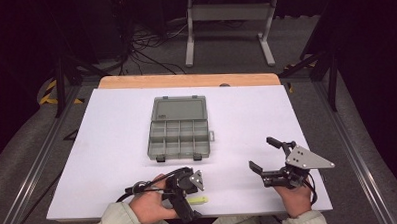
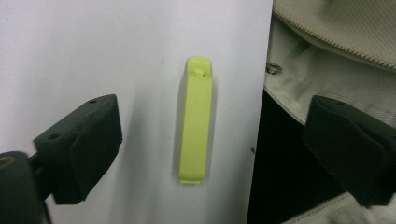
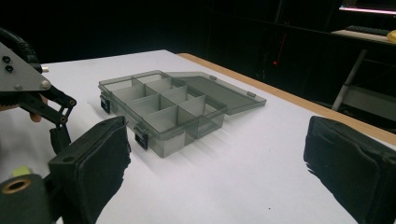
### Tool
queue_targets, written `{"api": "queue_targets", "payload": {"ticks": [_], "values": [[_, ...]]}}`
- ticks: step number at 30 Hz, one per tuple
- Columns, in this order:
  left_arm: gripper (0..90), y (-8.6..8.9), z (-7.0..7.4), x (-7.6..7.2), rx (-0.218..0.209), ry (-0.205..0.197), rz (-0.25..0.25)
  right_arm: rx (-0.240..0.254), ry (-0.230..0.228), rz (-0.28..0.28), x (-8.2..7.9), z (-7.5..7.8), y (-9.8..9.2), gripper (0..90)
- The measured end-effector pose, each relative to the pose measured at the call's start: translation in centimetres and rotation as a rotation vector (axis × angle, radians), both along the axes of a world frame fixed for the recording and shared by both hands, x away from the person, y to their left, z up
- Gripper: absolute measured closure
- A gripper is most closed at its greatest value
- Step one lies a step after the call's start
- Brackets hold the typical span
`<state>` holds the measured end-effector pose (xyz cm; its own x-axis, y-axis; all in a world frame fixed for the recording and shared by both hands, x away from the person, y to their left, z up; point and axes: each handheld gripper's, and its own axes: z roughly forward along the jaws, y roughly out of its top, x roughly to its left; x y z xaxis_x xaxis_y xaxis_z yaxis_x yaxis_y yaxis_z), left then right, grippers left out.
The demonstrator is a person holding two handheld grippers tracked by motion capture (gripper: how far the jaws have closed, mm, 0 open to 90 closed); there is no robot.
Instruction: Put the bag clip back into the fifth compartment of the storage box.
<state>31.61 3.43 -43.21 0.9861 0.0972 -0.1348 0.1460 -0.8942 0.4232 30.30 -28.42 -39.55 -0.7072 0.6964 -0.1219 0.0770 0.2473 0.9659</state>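
One yellow clip [image 2: 195, 120] on the table [image 1: 112, 145] near its 6 o'clock edge, long axis 12-to-6 between wide-open jaws of left gripper [image 2: 212, 144], untouched. Right gripper [image 1: 264, 153] at 3 o'clock, well apart, wide and empty. Open box [image 1: 179, 127] toward 12.

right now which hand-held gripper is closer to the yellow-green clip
Left. The left hand-held gripper hangs right over the yellow-green clip, jaws open; the right hand-held gripper is far off.

Open grey compartment box [image 1: 179, 126] on white table [image 1: 112, 145].
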Motion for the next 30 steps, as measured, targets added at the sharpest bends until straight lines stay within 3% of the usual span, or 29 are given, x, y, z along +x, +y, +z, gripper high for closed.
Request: {"api": "queue_targets", "payload": {"ticks": [6,13,18,30], "values": [[41.4,0.2,0.1,-0.1,-0.010,-0.031,0.002,0.000,-0.001,0.002,0.0,0.0,0.0,7.5],[77.3,0.1,0.1,-0.4,0.015,-0.074,-0.007,-0.003,0.001,0.005,0.0,0.0,0.0,7.5],[77.9,0.2,0.3,-0.4,0.016,-0.082,-0.010,-0.003,0.002,0.007,0.0,0.0,0.0,7.5],[78.0,1.1,2.9,0.2,-0.058,-0.074,0.004,-0.003,0.003,0.006,0.1,0.0,0.0,7.6]]}}
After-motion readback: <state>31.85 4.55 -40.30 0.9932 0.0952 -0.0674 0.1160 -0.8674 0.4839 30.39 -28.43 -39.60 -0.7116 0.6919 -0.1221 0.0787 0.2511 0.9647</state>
